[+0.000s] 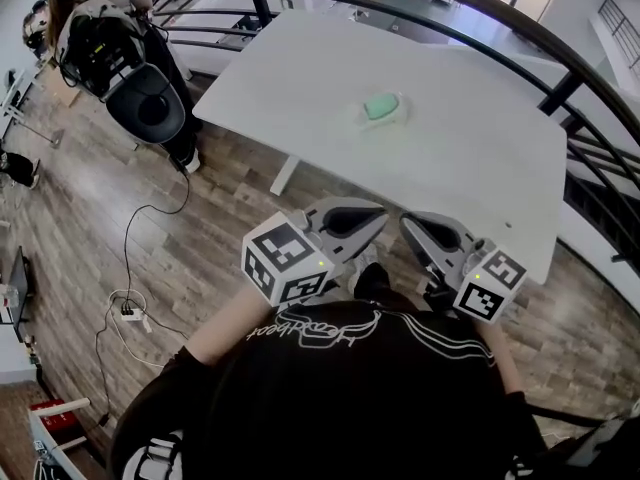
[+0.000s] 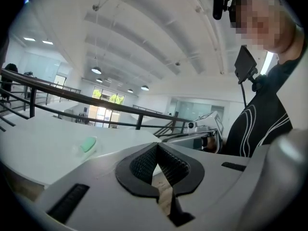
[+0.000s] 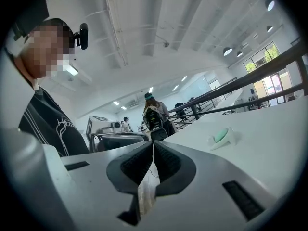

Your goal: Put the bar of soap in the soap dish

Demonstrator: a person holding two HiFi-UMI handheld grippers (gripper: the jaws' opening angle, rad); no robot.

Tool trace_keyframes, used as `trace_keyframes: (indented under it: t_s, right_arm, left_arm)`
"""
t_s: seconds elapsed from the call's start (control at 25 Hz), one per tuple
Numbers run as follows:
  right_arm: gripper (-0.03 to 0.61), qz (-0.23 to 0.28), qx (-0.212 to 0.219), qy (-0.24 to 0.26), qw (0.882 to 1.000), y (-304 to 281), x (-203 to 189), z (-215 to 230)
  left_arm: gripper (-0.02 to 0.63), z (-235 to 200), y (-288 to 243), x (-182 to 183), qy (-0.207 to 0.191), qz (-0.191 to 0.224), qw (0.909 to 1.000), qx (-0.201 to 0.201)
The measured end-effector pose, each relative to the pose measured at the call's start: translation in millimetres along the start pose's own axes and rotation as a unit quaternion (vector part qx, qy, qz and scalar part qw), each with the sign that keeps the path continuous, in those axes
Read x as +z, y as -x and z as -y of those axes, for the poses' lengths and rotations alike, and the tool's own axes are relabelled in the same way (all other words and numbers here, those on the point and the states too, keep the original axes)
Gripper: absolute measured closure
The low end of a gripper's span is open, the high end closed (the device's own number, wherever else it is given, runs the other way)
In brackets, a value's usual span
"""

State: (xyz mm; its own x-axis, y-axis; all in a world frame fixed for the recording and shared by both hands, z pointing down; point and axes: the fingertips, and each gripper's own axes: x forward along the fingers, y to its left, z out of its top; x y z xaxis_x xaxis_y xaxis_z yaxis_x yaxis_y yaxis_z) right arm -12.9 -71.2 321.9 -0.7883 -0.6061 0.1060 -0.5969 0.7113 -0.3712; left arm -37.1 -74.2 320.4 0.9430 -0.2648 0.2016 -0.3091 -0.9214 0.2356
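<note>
A mint-green bar of soap (image 1: 380,105) lies in a pale translucent soap dish (image 1: 362,120) near the middle of the white table (image 1: 470,158). My left gripper (image 1: 381,218) and right gripper (image 1: 407,224) hover side by side off the table's near edge, close to my body and well short of the dish. Both are shut with nothing between the jaws. In the left gripper view the soap (image 2: 88,144) is far left of the shut gripper (image 2: 157,146). From the right gripper (image 3: 153,142), the soap (image 3: 221,135) and dish (image 3: 215,143) show far right.
A dark curved railing (image 1: 560,88) runs behind and to the right of the table. A person with a backpack (image 1: 100,38) stands at the upper left by a black round seat (image 1: 150,108). Cables and a power strip (image 1: 128,310) lie on the wooden floor.
</note>
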Motion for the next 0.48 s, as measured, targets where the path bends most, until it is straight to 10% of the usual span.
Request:
trace_keyframes:
  t_s: [0.48]
  right_arm:
    - [0.563, -0.02, -0.001, 0.004, 1.0, -12, -5, -21]
  left_arm:
    - [0.606, 5, 18, 2, 0.0, 0.014, 0.9999, -0.007]
